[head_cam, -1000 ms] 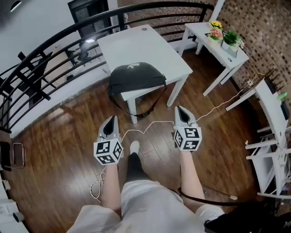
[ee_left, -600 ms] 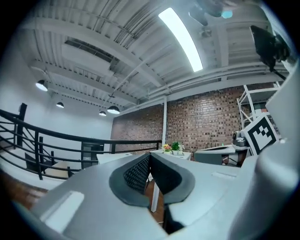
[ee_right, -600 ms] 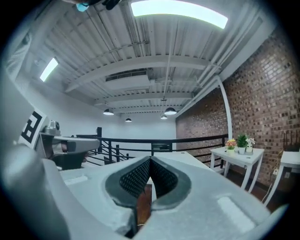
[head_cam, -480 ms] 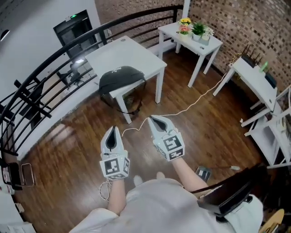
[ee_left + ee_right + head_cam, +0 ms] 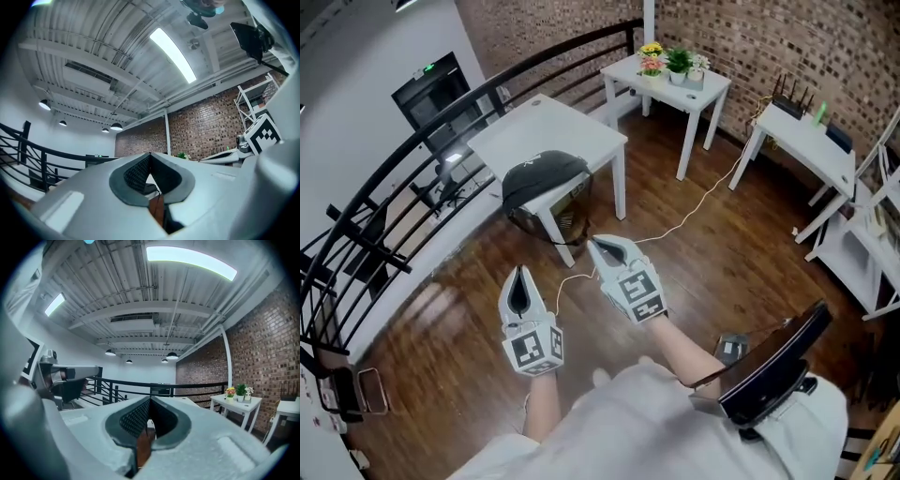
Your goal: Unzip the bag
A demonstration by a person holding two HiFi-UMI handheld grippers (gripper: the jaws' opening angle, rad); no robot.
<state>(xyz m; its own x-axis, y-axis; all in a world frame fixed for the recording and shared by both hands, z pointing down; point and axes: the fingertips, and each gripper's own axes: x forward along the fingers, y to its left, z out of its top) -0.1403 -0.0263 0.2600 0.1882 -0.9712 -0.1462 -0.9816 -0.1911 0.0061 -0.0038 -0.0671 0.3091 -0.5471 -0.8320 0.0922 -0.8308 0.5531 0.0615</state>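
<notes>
A dark bag [image 5: 546, 178] lies on the near corner of a white table [image 5: 530, 127], with its strap hanging off the edge. My left gripper [image 5: 521, 273] and right gripper [image 5: 601, 245] are both held out in front of me, over the wooden floor and short of the table. Both are shut with nothing between the jaws, as the left gripper [image 5: 149, 153] and right gripper [image 5: 150, 398] views also show. Neither touches the bag.
A black railing [image 5: 403, 169] curves behind the table. A second white table [image 5: 675, 80] with potted flowers [image 5: 652, 58] stands against the brick wall. A white cable [image 5: 694, 202] runs across the floor. White shelving [image 5: 853, 220] is at the right. A dark chair back [image 5: 769, 366] is near my right side.
Both grippers have risen and moved forward, the right one swinging left toward the middle. The head view has shifted, so the table and bag now sit further up and left.
</notes>
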